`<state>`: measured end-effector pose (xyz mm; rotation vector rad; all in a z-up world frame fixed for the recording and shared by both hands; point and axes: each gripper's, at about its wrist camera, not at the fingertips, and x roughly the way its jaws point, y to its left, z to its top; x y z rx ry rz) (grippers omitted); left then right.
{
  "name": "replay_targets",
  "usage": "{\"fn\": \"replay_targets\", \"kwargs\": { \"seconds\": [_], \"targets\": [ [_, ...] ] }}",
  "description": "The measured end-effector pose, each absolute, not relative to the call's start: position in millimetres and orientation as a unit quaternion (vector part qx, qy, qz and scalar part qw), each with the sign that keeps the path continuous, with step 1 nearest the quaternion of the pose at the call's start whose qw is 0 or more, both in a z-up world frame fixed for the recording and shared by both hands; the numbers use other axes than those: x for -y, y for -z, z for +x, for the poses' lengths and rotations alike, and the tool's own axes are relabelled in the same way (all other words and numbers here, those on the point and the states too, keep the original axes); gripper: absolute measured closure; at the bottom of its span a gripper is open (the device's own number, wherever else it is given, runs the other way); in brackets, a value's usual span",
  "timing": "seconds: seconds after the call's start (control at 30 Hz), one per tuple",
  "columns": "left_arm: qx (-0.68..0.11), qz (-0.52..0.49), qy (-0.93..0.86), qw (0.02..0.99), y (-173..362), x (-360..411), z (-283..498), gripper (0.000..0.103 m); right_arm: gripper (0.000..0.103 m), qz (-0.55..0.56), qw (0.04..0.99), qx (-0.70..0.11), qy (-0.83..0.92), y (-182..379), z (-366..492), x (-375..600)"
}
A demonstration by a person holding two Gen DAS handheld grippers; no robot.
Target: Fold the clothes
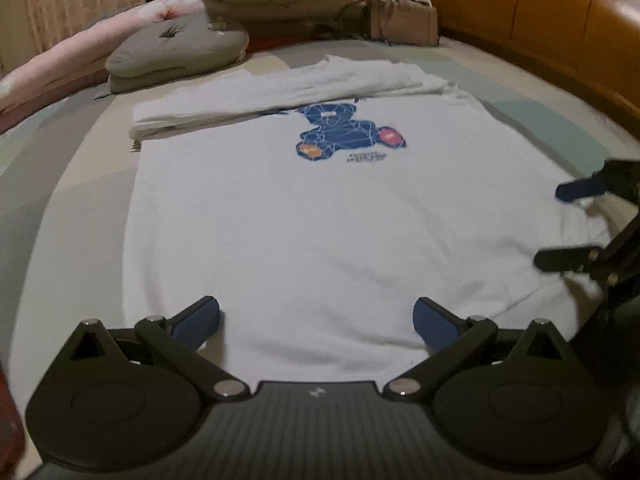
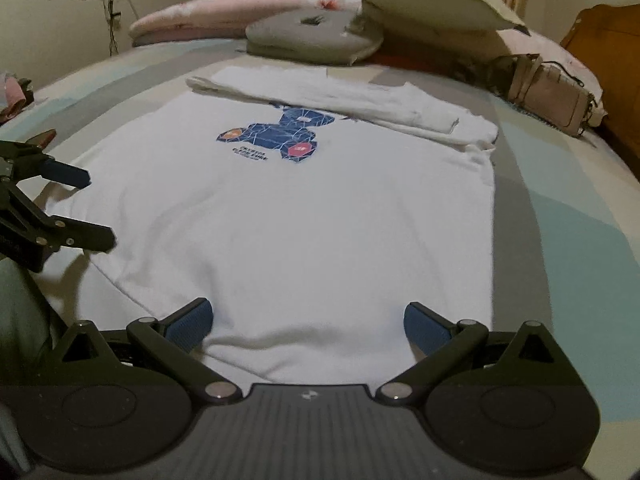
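Ahead of both tongs: white bear-print T-shirt (image 1: 320,220) flat on bed (image 2: 560,208), sleeves folded in | left gripper (image 1: 316,322), right gripper (image 2: 308,322) spread wide, empty | light, limp, likely bunches; pinch near hem corners.

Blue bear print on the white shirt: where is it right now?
The blue bear print sits on the far half of the white shirt spread on the bed, right below the folded-over sleeves, beyond both open grippers.

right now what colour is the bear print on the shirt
Dark blue with orange and red patches, on the white shirt; bear print shows best in the right wrist view.
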<state>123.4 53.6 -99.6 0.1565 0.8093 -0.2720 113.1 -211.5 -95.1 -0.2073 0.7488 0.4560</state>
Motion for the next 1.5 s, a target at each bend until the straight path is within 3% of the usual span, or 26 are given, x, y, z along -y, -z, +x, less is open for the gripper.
{"fn": "replay_targets", "kwargs": {
  "seconds": [0.2,0.4,0.6,0.97,1.5],
  "targets": [
    [-0.383,0.131,0.15,0.902,88.6,-51.8,108.6,0.001,0.0,-0.105,0.892,-0.378,-0.224,82.2,112.5,218.4],
    [-0.326,0.287,0.23,0.871,86.1,-22.3,67.1,0.001,0.0,-0.202,0.87,-0.349,-0.284,69.8,89.5,209.3],
    [-0.299,0.366,0.266,0.84,103.8,8.2,49.5,0.001,0.0,-0.287,0.832,-0.331,-0.341,76.6,63.9,184.0],
    [-0.289,0.352,0.253,0.854,104.8,17.7,58.7,0.001,0.0,-0.489,0.799,-0.222,-0.271,117.9,38.2,150.0],
    [-0.262,0.343,0.241,0.869,97.9,33.1,68.1,0.001,0.0,-0.432,0.858,-0.158,-0.229,66.6,47.2,159.8]
  ]
}}
